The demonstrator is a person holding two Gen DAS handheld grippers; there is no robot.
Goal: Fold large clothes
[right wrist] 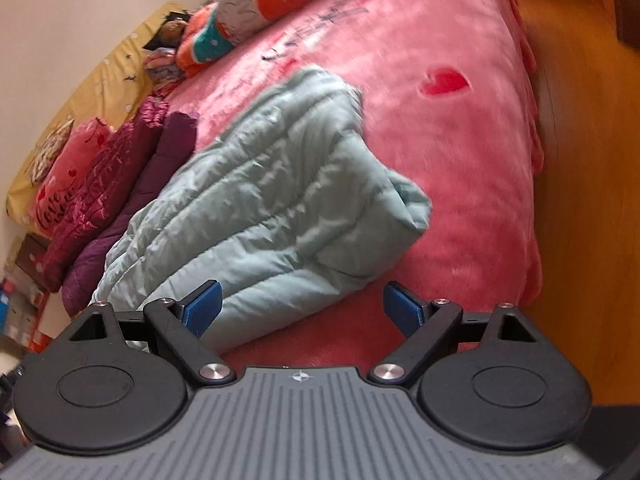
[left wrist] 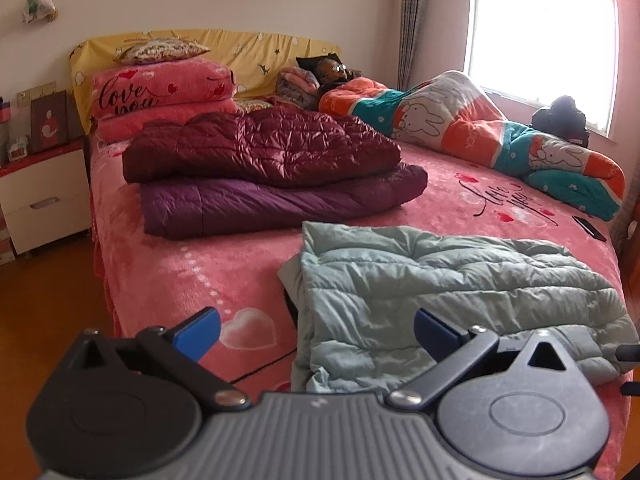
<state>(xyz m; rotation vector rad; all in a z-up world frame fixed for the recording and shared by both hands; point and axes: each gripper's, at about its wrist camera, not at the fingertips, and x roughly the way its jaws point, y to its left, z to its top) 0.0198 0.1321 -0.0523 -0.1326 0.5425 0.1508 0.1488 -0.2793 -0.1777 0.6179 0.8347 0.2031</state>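
Folded pale green quilted down jacket (left wrist: pixel 460 296) lying at the near end of a pink fleece-covered bed (left wrist: pixel 180 272), short of a maroon quilted coat (left wrist: pixel 260 148) stacked on a purple quilted coat (left wrist: pixel 272 204). Left gripper (left wrist: pixel 318 332) spread wide, empty, above the jacket's edge. Right gripper (right wrist: pixel 302 308) likewise wide apart, gripping nothing.

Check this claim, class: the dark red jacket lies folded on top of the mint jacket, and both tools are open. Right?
Not quite. The dark red jacket lies on the purple jacket, as the left wrist view shows; the mint jacket lies apart, nearer. Both the left tool and right tool are open.
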